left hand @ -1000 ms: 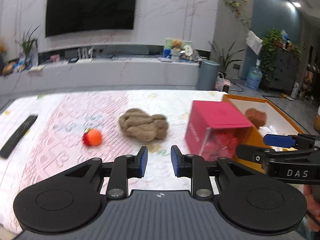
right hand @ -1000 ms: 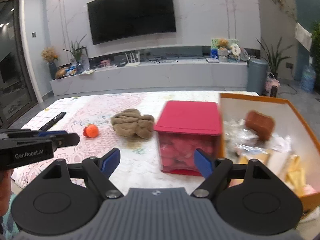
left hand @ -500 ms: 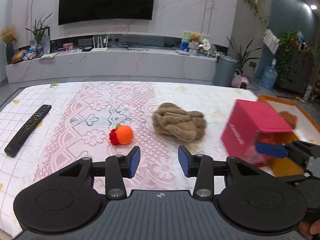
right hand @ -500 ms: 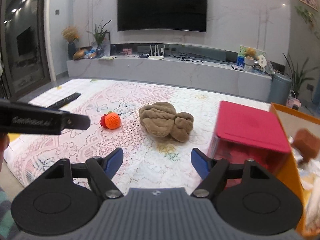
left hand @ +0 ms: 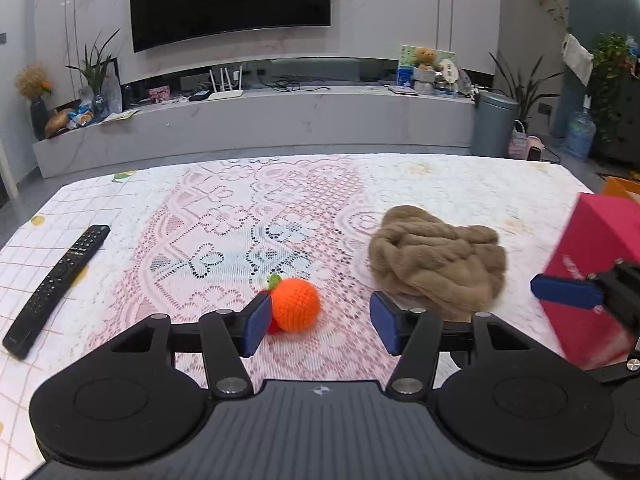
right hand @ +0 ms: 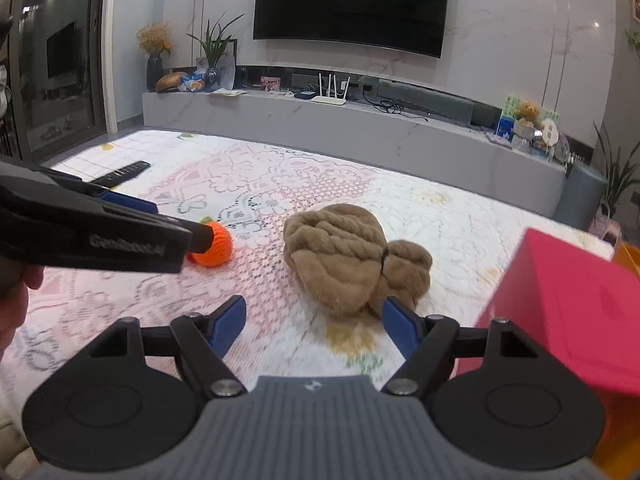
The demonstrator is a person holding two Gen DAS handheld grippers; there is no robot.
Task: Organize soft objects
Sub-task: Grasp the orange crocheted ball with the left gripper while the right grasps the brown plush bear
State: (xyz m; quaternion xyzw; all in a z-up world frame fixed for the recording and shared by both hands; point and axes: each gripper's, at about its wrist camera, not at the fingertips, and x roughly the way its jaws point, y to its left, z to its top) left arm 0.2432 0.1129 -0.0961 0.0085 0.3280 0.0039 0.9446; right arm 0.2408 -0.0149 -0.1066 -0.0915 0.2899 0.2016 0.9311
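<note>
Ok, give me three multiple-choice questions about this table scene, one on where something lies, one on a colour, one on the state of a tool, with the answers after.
1. Where does the remote lie?
A. left of the orange ball
B. on the red box
C. under the brown plush

2. What colour are the tool pads?
A. green
B. blue
C. white

3. How is the left tool?
A. shut on the plush
B. shut on the remote
C. holding nothing, with the ball just ahead

Answers:
1. A, it lies at the tablecloth's left edge, apart from the ball.
2. B, both tools show blue pads.
3. C, its jaws are opening and the pads press on nothing.
</note>
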